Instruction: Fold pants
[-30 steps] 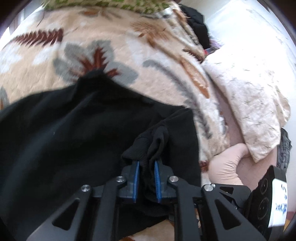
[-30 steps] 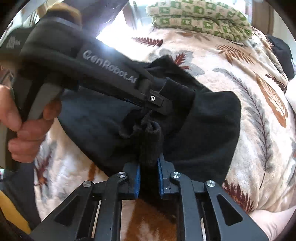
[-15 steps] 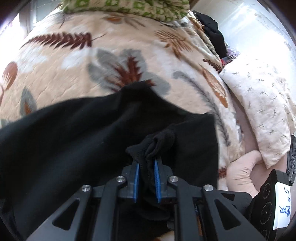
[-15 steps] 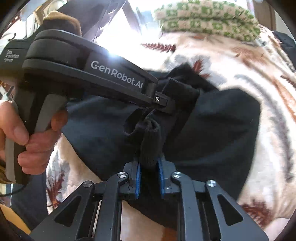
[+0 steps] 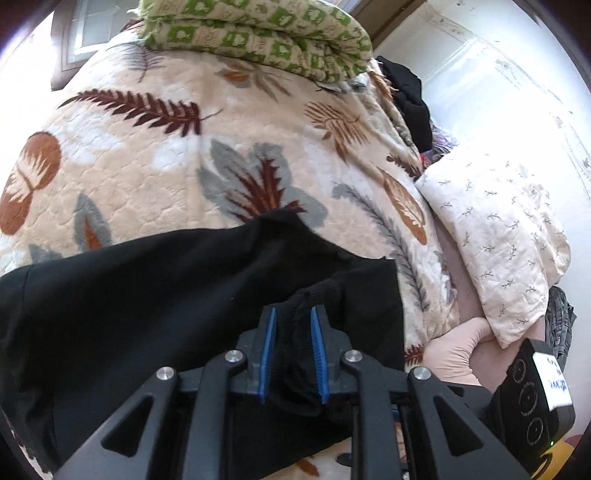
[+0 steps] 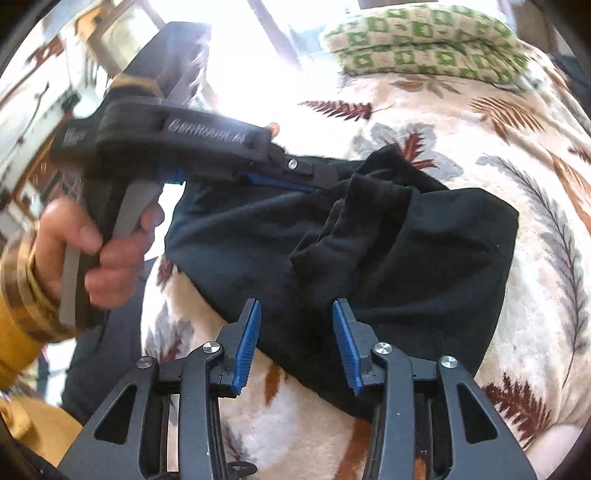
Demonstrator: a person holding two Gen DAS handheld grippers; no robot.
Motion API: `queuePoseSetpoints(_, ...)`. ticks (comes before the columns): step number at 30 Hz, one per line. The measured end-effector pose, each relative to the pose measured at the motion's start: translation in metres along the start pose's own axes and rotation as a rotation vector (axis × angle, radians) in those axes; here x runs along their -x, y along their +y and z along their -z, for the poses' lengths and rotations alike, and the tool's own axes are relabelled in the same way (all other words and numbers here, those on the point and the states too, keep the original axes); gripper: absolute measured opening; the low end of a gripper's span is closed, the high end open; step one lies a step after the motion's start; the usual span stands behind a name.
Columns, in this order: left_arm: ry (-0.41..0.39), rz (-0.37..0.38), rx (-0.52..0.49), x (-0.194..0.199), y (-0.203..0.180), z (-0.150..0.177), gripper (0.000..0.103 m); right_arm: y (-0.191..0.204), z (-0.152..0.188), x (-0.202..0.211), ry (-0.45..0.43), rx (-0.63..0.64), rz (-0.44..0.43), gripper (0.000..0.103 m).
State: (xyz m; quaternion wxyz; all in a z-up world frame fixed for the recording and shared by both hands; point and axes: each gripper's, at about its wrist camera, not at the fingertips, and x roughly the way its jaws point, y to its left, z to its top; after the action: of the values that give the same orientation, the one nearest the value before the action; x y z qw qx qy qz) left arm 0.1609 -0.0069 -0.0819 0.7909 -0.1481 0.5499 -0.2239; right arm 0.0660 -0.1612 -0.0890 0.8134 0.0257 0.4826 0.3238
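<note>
Black pants (image 5: 155, 295) lie folded over on a leaf-patterned blanket (image 5: 147, 166). My left gripper (image 5: 293, 321) hovers over their right end. Its jaws are opening, and a bunched fold of the black cloth still fills the gap between the blue pads (image 5: 271, 332). In the right wrist view the pants (image 6: 424, 266) spread ahead with a rumpled fold on top. My right gripper (image 6: 297, 314) is just above their near edge. Its jaws are opening and stand wide, with cloth lying below them but not pinched. The left gripper (image 6: 314, 177) reaches in from the left, held by a person's hand (image 6: 92, 251).
A green-checked folded blanket (image 5: 258, 33) lies at the far end of the bed. A white patterned pillow (image 5: 498, 229) and a heap of dark clothes (image 5: 406, 96) sit on the right side. A black device with a white label (image 5: 535, 387) is at the lower right.
The right gripper's jaws have spread and let go of the bunched cloth, which now rests on the pants. The left gripper has drawn back and up, and its pads stand slightly wider.
</note>
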Motion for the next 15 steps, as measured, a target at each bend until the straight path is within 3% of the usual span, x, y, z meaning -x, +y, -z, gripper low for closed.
queuePoseSetpoints(4, 0.031, -0.007, -0.045, -0.015, -0.017, 0.003, 0.021, -0.007, -0.001, -0.008, -0.02, -0.065, -0.001, 0.026)
queuePoseSetpoints(8, 0.093, -0.093, -0.072, -0.046, -0.016, 0.013, 0.021, -0.005, 0.015, -0.037, 0.036, -0.1, 0.006, 0.024)
queuePoseSetpoints(10, 0.069, -0.07, -0.054, -0.045, -0.009, 0.016, 0.021, -0.007, 0.017, -0.04, 0.016, -0.108, 0.001, 0.023)
queuePoseSetpoints(13, 0.07, -0.061, -0.053, -0.035, -0.007, 0.017, 0.021, -0.002, 0.013, -0.036, 0.029, -0.1, 0.003, 0.025)
queuePoseSetpoints(15, 0.058, -0.062, -0.047, -0.02, -0.003, 0.016, 0.022, 0.006, 0.008, -0.03, 0.034, -0.068, 0.023, 0.034)
